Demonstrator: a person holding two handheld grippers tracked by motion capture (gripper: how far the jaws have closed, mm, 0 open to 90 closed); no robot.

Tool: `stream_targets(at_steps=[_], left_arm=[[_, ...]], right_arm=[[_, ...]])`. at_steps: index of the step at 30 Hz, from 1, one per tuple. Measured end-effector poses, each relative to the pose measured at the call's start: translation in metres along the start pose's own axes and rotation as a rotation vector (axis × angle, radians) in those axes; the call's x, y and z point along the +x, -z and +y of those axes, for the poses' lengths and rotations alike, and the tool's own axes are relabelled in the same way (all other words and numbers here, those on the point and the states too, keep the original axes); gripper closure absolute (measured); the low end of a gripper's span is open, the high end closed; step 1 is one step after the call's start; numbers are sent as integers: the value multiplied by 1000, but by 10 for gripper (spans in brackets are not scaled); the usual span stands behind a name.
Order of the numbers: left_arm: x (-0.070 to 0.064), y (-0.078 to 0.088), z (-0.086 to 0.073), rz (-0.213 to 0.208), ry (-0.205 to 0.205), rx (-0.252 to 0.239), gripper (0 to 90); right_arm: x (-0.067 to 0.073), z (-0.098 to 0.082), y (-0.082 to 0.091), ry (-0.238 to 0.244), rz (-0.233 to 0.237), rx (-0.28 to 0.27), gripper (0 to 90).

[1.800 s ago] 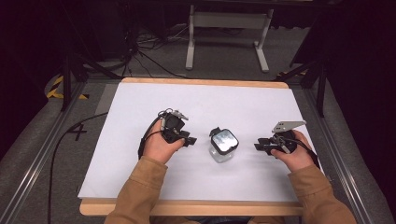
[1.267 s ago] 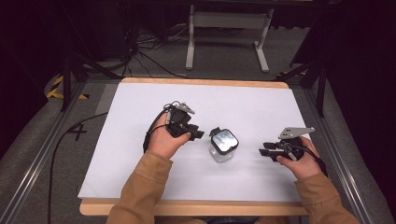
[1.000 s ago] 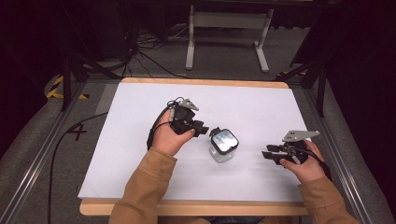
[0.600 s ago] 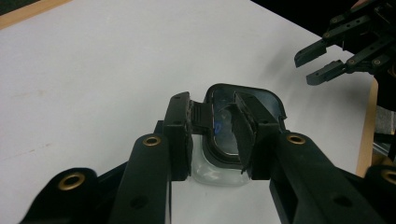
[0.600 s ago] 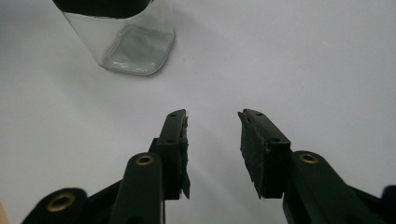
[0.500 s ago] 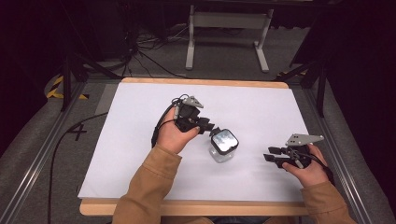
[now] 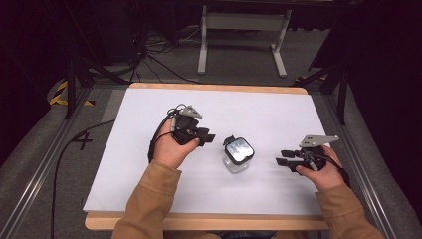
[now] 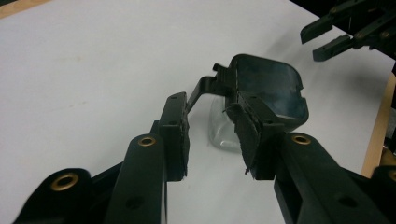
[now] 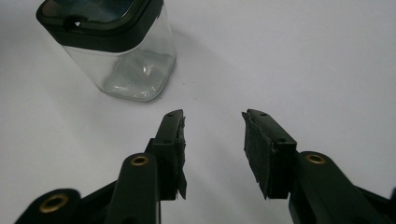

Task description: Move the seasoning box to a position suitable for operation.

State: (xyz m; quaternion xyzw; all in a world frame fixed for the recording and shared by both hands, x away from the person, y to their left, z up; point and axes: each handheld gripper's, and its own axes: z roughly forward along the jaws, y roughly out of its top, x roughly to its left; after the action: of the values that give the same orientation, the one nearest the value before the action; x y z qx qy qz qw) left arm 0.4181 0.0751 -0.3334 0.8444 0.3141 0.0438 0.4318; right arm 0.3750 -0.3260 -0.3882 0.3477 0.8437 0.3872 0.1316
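Observation:
A small clear jar [image 7: 238, 155] with a black square lid stands upright mid-table. A black clasp [image 8: 205, 86] juts from the lid [image 8: 268, 91] toward my left gripper [image 8: 212, 135]. That gripper [image 7: 210, 138] sits just left of the jar, pointing at it, jaws open and holding nothing. They have just widened a little. My right gripper [image 7: 281, 159] is right of the jar, a short gap away, pointing left. In the right gripper view the jar [image 9: 119, 46] lies ahead to the left of the right gripper [image 9: 212, 135], whose jaws have just been opening with only bare table between them.
A white sheet [image 7: 149, 164] covers the wooden table [image 7: 209, 221]. Metal rails run along both sides. A stand [image 7: 241, 30] and cables lie on the floor beyond the far edge. The right gripper [image 8: 345, 28] appears top right in the left gripper view.
My left hand moved right and away from me toward the jar, then drew back slightly. The right hand slid right, away from the jar.

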Motion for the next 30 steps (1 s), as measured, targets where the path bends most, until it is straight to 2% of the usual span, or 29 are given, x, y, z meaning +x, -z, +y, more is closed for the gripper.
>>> stream_targets(at_steps=[8,12,13,15,22,25,28,30], left_arm=[[2,15,-14,26,31,5,642],[2,19,-18,37,33,8,642],[2,20,-18,37,22,7,642],[1,20,-18,28,28,-6,642],[-5,6,-7,-11,-9,-9,660],[-9,-8,7,-38,-40,-19,672],[-11,-19,14,-40,-62,-7,690],[-12,-22,15,-42,-63,-11,696]], right_arm=[[-7,14,-2,11,14,-29,575],[-7,20,-6,24,19,-34,562],[-6,20,-7,29,19,-33,558],[-5,21,-9,33,26,-29,548],[-6,16,-3,19,13,-29,548],[-8,9,5,1,-3,-31,548],[-9,6,13,-8,-17,-37,549],[-9,5,16,-10,-25,-43,549]])
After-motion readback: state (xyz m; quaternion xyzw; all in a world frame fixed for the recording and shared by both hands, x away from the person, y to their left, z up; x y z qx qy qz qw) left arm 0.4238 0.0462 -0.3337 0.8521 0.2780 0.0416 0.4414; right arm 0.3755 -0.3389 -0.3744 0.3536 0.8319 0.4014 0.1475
